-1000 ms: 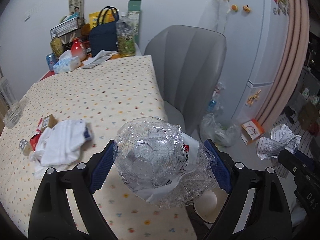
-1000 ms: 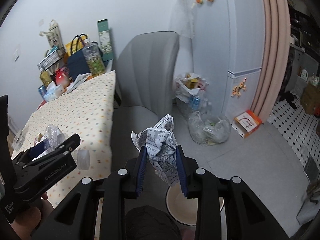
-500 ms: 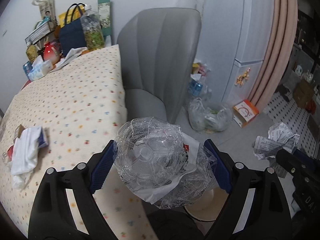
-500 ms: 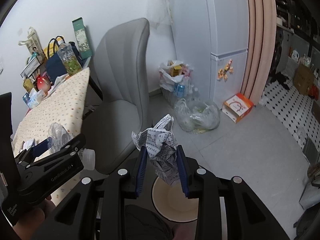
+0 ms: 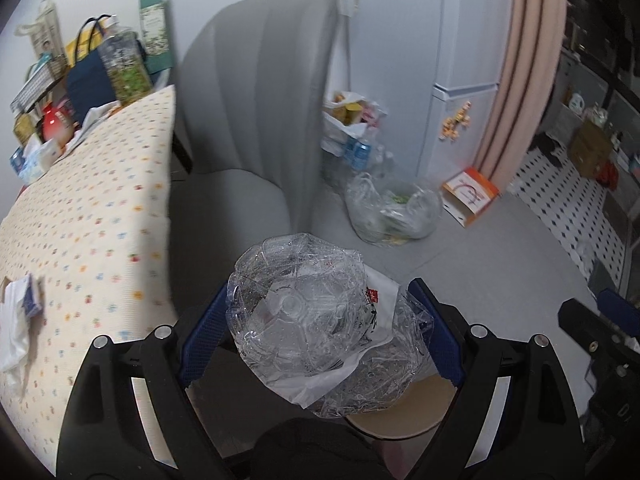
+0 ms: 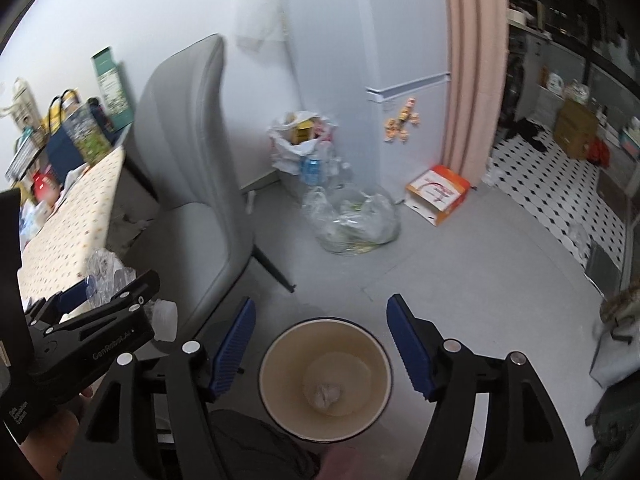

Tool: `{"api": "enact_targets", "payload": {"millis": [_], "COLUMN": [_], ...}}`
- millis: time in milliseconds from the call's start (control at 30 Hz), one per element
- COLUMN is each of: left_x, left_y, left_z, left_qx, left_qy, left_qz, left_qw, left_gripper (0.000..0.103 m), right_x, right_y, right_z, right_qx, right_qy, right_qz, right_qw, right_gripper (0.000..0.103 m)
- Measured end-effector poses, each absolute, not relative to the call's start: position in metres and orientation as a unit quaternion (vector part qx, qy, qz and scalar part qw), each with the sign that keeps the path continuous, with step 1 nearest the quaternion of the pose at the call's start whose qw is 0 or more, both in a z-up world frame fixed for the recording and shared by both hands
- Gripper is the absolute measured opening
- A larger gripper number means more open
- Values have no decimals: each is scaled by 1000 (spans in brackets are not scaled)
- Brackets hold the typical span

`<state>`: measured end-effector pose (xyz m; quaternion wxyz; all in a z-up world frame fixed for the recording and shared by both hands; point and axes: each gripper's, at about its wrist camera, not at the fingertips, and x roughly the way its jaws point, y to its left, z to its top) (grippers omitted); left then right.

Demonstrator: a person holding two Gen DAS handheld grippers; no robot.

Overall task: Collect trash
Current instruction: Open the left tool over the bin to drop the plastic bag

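Observation:
My left gripper (image 5: 320, 328) is shut on a crushed clear plastic bottle (image 5: 304, 316) with a white label, held above the floor beside the table edge. A round cream waste bin (image 6: 326, 376) stands on the grey floor directly below my right gripper (image 6: 322, 344), which is open and empty. A crumpled paper ball (image 6: 328, 394) lies at the bin's bottom. The bin's rim also shows under the bottle in the left wrist view (image 5: 400, 420). The left gripper with the bottle shows at the left of the right wrist view (image 6: 104, 292).
A grey chair (image 5: 256, 120) stands between the dotted table (image 5: 88, 208) and the bin. White cloth and a small box (image 5: 20, 320) lie on the table. Clear trash bags (image 6: 352, 220), an orange box (image 6: 438, 192) and a fridge (image 6: 400, 80) stand beyond.
My right gripper has opened and the crumpled paper has dropped into the bin. Both grippers have swung right, away from the table; the left still holds the bottle.

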<state>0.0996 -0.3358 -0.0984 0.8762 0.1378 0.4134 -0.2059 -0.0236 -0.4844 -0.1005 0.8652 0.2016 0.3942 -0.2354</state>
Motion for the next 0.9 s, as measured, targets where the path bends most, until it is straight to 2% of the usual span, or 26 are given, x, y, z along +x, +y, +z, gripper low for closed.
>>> {"api": "enact_targets", "payload": {"millis": [300, 400, 467, 667, 900], "left_x": [71, 63, 62, 71, 78], "left_y": [-377, -383, -382, -356, -299], "left_z": [-114, -116, -113, -92, -66], "left_qx": [164, 160, 156, 129, 93], "left_qy": [434, 442, 439, 423, 399], "left_qz": [-258, -279, -282, -260, -217], "left_qw": [847, 837, 839, 859, 886], "left_gripper": [88, 95, 95, 97, 97], "right_x": [-64, -71, -73, -72, -61], "right_y": [-514, -518, -518, -505, -465], "right_z": [-98, -97, -96, -85, -68], "right_qx": [219, 220, 219, 210, 185], "right_qy": [376, 372, 371, 360, 349], "right_qz": [-284, -289, -289, -283, -258], "right_qw": [854, 854, 855, 864, 882], "right_gripper": [72, 72, 72, 74, 86]}}
